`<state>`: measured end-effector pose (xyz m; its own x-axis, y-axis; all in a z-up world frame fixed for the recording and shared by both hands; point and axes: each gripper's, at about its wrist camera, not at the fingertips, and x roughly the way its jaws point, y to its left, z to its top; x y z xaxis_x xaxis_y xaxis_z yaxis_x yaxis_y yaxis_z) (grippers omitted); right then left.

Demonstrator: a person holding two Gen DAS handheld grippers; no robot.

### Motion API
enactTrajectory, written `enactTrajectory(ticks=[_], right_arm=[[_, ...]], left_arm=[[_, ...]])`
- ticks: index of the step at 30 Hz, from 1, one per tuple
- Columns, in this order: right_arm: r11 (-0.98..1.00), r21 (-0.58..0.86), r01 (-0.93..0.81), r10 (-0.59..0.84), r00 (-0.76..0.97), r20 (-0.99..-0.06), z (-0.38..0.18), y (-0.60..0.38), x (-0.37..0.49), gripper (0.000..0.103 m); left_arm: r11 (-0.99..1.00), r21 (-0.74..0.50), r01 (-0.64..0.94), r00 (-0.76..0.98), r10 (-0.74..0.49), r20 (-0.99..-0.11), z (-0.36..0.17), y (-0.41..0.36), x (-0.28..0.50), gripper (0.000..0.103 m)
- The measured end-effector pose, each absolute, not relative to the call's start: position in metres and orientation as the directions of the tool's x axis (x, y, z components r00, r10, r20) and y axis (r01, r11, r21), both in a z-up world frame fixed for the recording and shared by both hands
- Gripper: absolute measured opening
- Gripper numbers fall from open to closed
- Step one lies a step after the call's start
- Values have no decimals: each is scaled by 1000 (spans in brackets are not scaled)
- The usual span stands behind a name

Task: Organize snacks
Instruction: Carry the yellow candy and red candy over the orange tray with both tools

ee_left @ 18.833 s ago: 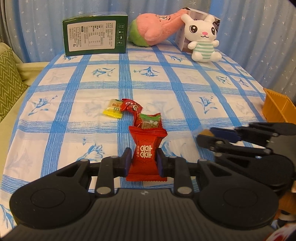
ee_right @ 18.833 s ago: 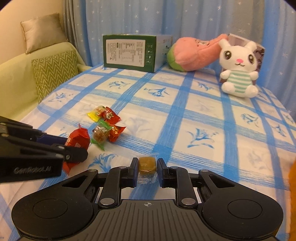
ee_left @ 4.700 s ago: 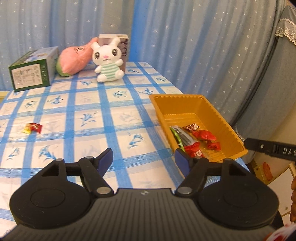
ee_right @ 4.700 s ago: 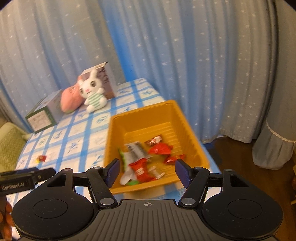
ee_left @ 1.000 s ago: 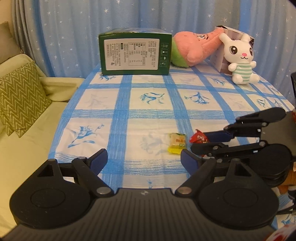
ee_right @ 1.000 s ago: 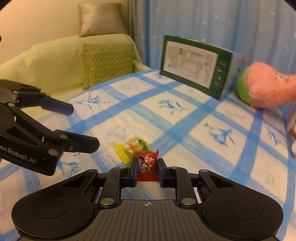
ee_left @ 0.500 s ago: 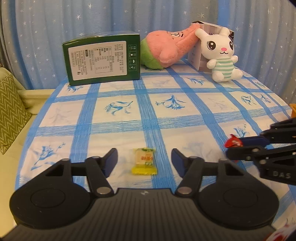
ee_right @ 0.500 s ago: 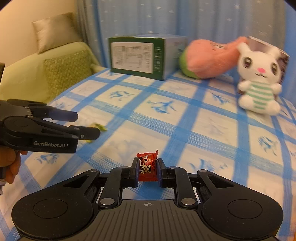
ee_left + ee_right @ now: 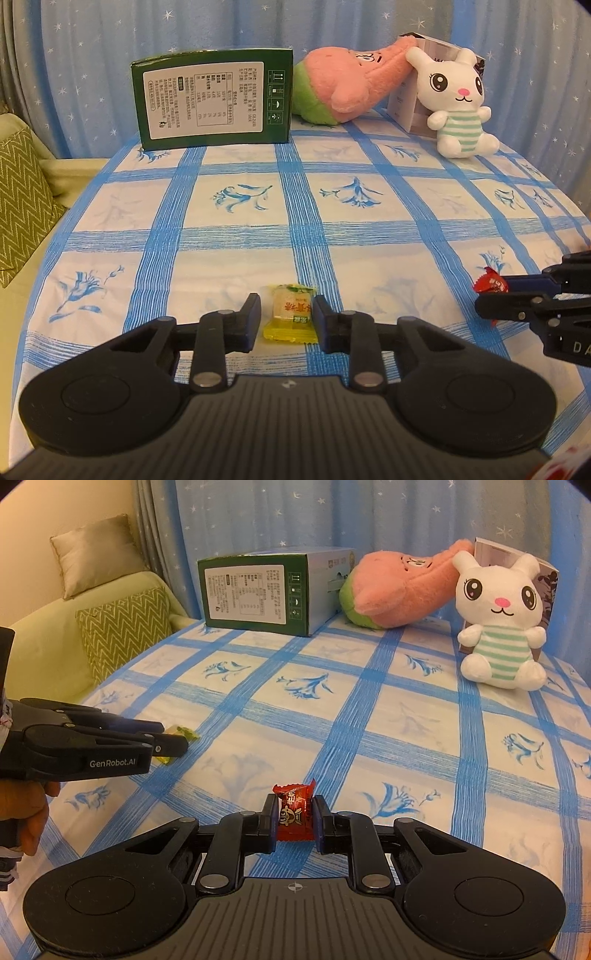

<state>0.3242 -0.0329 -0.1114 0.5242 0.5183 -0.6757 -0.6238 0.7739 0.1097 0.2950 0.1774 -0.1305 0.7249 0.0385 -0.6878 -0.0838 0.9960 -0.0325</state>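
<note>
The right tool (image 9: 295, 821) grips a red candy (image 9: 294, 814) between its fingers, lifted above the counter (image 9: 406, 716). The left tool (image 9: 286, 317) is open, with a yellow candy (image 9: 291, 312) lying on the counter between its fingers, not clamped.

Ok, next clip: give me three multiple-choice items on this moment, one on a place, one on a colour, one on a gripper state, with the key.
1. Where is the yellow candy?
A. between the left gripper fingers, on the tablecloth
B. on the green box
C. beside the white bunny

2. What colour is the candy in the right gripper?
A. green
B. red
C. blue

3. What is the right gripper's state?
A. wide open
B. shut on nothing
C. shut on a candy

Key: 1 A, the yellow wrapper lies between the fingers; 2 B, the red candy shows a red wrapper; 3 C, both fingers press the wrapper.
</note>
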Motion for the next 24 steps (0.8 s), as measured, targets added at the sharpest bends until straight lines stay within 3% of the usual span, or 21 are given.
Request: enactTrajectory(ticks=[24], right_arm=[[817,126,-563,484,550,-680,-110,-44,319,19]], left_arm=[[989,-84,-121,728,31,-684,-122,178,288,19]])
